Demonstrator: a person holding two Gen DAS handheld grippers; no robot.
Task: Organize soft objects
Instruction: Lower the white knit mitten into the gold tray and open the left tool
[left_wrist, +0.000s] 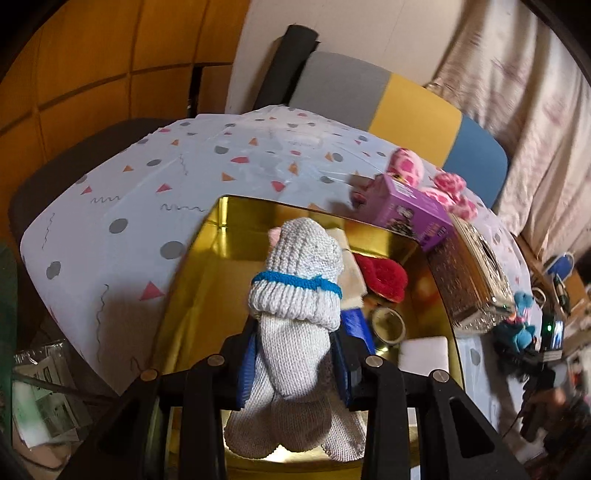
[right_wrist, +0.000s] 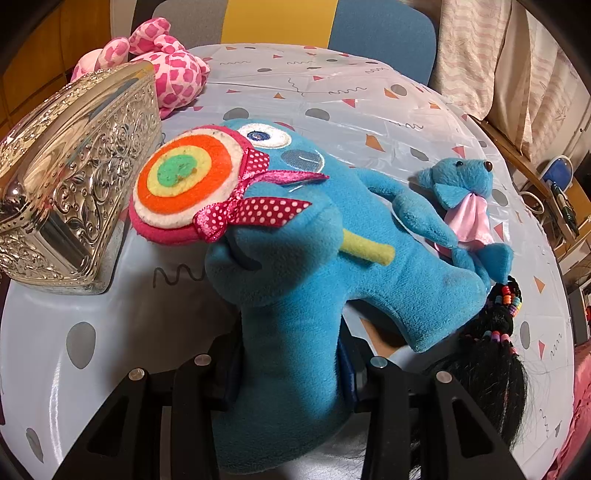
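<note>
My left gripper (left_wrist: 295, 354) is shut on a rolled pair of grey knit socks (left_wrist: 295, 280) with a blue stripe. It holds them over an open gold box (left_wrist: 207, 280). Inside the box lie a red soft piece (left_wrist: 384, 277), a roll of tape (left_wrist: 388, 325) and a white block (left_wrist: 424, 354). My right gripper (right_wrist: 291, 365) is shut on the leg of a blue plush toy (right_wrist: 295, 266) that carries a felt lollipop (right_wrist: 184, 181) with a dotted red bow. The toy rests on the patterned tablecloth (right_wrist: 332, 92).
A small blue plush (right_wrist: 465, 184) with a pink scarf and a tuft of black beaded hair (right_wrist: 495, 350) lie right of the big toy. An ornate silver box (right_wrist: 74, 184), a purple carton (left_wrist: 410, 210) and a pink spotted plush (right_wrist: 166, 62) stand near the gold box. A chair (left_wrist: 406, 103) backs the table.
</note>
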